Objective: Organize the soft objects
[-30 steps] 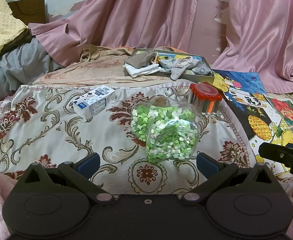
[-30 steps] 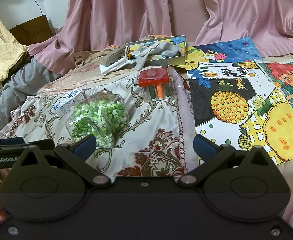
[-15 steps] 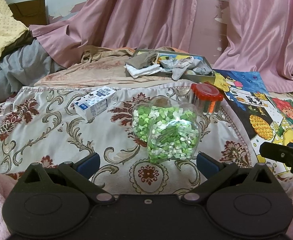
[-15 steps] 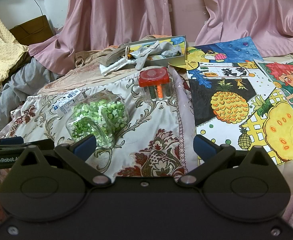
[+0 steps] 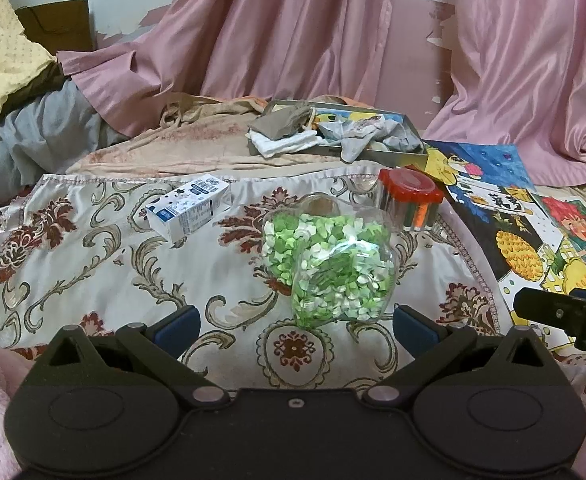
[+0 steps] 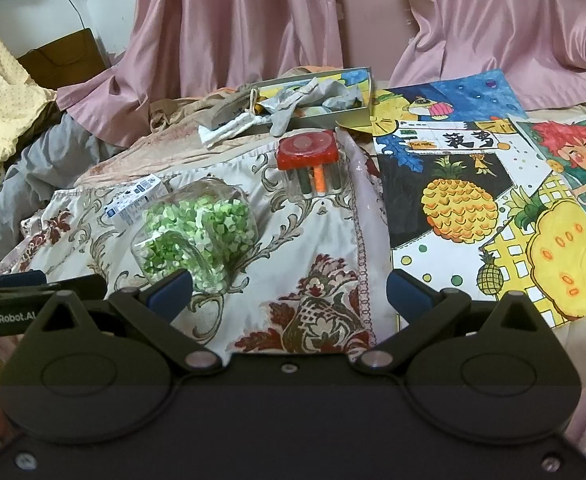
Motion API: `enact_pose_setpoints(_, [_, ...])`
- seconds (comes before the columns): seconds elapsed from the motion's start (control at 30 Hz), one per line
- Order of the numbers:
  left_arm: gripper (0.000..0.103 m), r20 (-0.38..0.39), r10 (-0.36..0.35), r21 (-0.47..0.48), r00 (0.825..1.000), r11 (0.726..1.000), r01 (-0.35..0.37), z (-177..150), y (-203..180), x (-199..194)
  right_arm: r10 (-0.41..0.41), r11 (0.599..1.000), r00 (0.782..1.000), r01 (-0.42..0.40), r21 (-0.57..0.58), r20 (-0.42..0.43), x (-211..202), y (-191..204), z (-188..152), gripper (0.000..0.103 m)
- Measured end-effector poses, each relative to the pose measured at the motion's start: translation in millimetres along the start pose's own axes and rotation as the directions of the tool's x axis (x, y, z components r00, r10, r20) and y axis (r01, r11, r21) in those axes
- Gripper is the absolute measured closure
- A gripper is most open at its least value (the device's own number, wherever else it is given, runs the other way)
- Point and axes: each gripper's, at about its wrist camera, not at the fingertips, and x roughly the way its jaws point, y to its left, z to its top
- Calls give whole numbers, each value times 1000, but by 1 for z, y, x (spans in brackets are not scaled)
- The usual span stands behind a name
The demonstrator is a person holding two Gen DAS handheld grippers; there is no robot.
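Left wrist view: the left gripper is spread wide and holds nothing, its blue pads low over the patterned cloth. Just ahead of it, between the pads in line of sight but untouched, lies a clear jar on its side, packed with small green and white pieces. Beyond the jar to the right stands a clear tub with a red lid, holding what look like green and orange markers. A small carton lies on the cloth to the left, well apart from the jar. At the far edge sits a shallow tray containing the soft items: a brown cloth, a white cloth draped over the near rim, and grey socks heaped inside. Right wrist view: the right gripper is likewise fully spread and empty, over the cloth's right edge beside the drawings. The tray shows the same heap, a grey sock hanging over its front wall. The left gripper's finger enters at the left edge.
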Motion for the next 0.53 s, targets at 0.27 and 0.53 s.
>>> enact_pose_setpoints(0.27, [1,-9,-2,-8,1000,1000,2,0,1,1,-3,1000,1000,3,-3,-1,0,-1,1,0])
enact_pose_setpoints(0.53, [1,12,-5,-17,1000,1000,5,0,0,-1,-4,1000,1000,4,-1,-8,1,-4,2,0])
